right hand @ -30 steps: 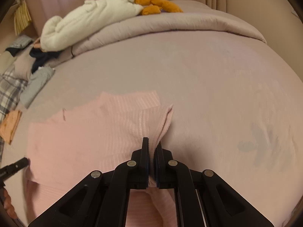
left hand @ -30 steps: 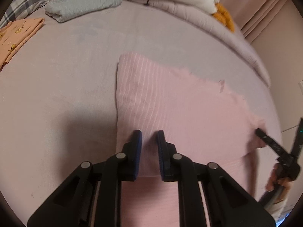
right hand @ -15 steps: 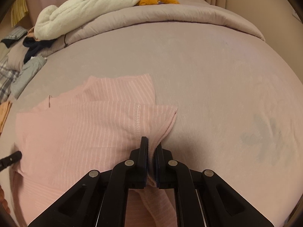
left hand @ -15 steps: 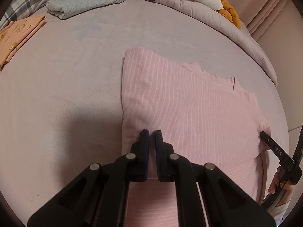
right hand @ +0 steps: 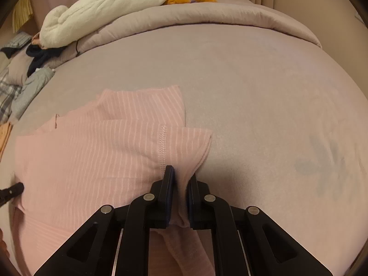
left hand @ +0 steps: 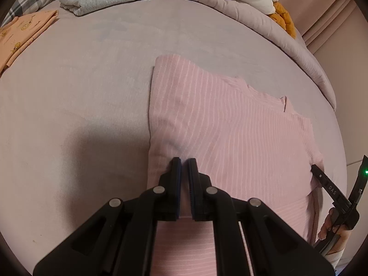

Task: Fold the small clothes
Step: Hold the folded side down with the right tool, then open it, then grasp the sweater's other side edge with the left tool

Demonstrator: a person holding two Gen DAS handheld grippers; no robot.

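Left gripper: black two-finger left gripper [left hand: 183,163], jaws nearly together, pinching pink fabric, pointing forward and low.
Right gripper: black two-finger right gripper [right hand: 180,174], jaws narrowly apart, clamped on a bunched pink fold.
Right hand: bare right hand [left hand: 331,226] wrapped round its gripper's handle, at the frame's right edge.

Soft cloth, matt plastic

The pink shirt [left hand: 230,138] is ribbed knit cloth with pale stripes; the bedsheet [left hand: 80,92] looks matt and slightly fuzzy; the left gripper [left hand: 184,179] is matt black plastic with metal pins.
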